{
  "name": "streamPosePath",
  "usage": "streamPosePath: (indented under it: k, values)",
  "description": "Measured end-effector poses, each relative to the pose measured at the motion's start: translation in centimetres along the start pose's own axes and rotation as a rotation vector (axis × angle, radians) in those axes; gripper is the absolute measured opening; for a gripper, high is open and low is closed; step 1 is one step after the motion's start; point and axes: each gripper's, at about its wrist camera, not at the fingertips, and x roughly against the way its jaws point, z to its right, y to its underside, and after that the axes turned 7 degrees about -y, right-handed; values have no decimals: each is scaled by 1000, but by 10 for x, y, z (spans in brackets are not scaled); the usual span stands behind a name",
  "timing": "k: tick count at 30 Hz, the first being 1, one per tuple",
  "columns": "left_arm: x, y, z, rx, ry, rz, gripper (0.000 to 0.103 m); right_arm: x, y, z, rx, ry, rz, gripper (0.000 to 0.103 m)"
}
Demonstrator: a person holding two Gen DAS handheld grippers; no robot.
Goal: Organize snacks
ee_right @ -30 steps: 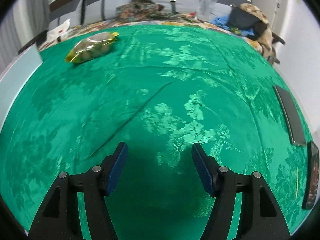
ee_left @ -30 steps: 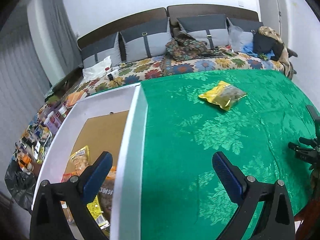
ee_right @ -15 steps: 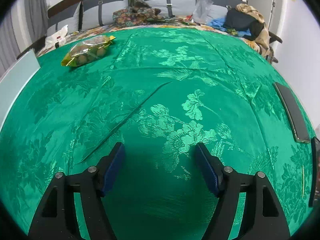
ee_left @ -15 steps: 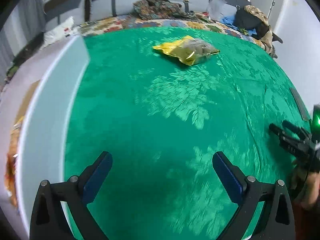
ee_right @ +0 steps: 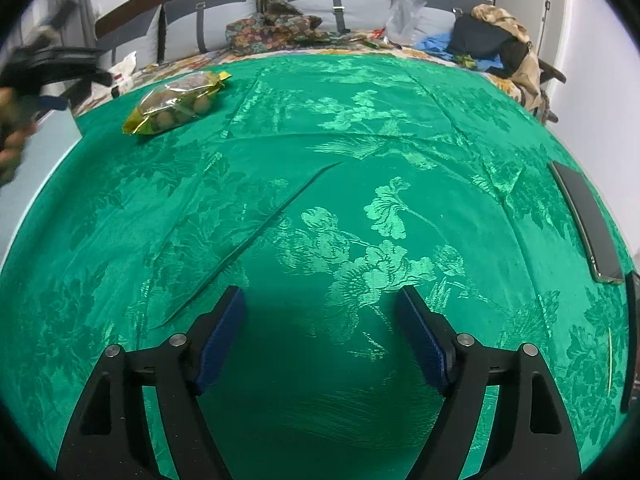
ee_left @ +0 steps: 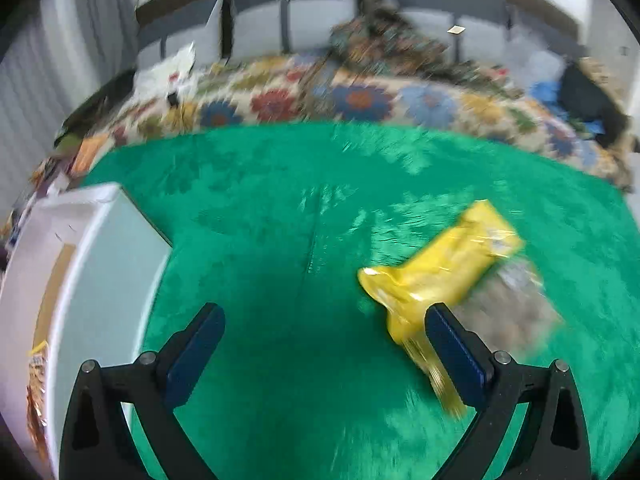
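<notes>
The green bedspread point(ee_right: 360, 140) is showing as woven cloth with a satiny sheen, its raised floral pattern catching the light. The snack bag point(ee_right: 176, 102) is looking like glossy, crinkled plastic film, yellow at one end and clear over its contents. The white box point(ee_left: 100, 280) is appearing smooth and matt, with a brown cardboard-like floor inside. Each claw, left point(ee_left: 324, 352) and right point(ee_right: 320, 340), is showing matt black plastic arms, small metal pins and blue ribbed pads point(ee_right: 220, 340). The pillows point(ee_right: 180, 32) are looking like soft grey cloth.
</notes>
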Motion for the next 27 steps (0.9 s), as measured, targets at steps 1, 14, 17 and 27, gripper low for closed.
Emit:
streamPosePath:
  k: [1, 14, 17, 27]
  values:
    - [-14, 0, 8, -10, 9, -37, 99, 0, 0, 0, -1, -4, 1, 83]
    - [41, 55, 137, -445, 356, 5, 97, 3, 0, 4, -18, -30, 9, 83]
    - [49, 40, 114, -413, 373, 20, 97, 2, -1, 4, -18, -30, 9, 83]
    - [11, -20, 21, -314, 373, -53, 97, 2, -1, 4, -21, -33, 11, 83]
